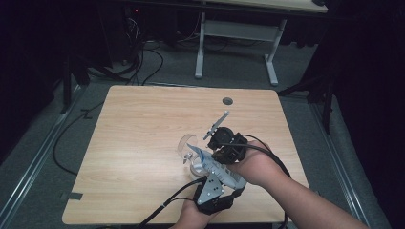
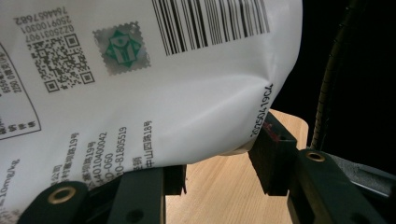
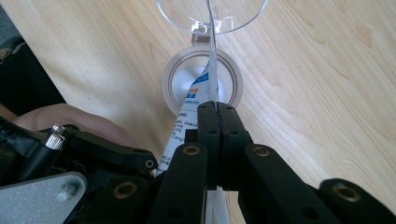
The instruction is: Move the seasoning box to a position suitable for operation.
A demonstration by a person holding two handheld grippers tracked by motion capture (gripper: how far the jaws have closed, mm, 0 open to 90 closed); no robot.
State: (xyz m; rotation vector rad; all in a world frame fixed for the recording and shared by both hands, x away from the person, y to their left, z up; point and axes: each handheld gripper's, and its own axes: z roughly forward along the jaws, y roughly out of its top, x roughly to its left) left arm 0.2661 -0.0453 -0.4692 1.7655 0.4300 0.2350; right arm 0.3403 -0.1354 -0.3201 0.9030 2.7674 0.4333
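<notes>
A white pouch (image 1: 216, 165) with blue print hangs tilted between both grippers, its lower end at the mouth of a small round jar (image 1: 195, 165). The jar's clear flip lid (image 1: 184, 143) stands open. In the left gripper view the pouch (image 2: 140, 93) shows a barcode and a QR code, and my left gripper (image 2: 219, 163) is shut across its bulging body. My right gripper (image 3: 217, 109) is shut on the pouch's thin edge (image 3: 196, 100), straight above the jar's rim (image 3: 233, 74) and lid (image 3: 212, 14). From above, my left gripper (image 1: 218, 175) is nearest me and my right gripper (image 1: 216, 155) is beyond it.
The light wooden table (image 1: 143, 143) has a round grey grommet (image 1: 228, 100) near its far edge. Behind it stands a white-legged desk (image 1: 239, 33), with cables on the floor at the far left. Both cables trail off the table's near edge. The left gripper's grey plate (image 3: 42, 196) lies close beside my right jaws.
</notes>
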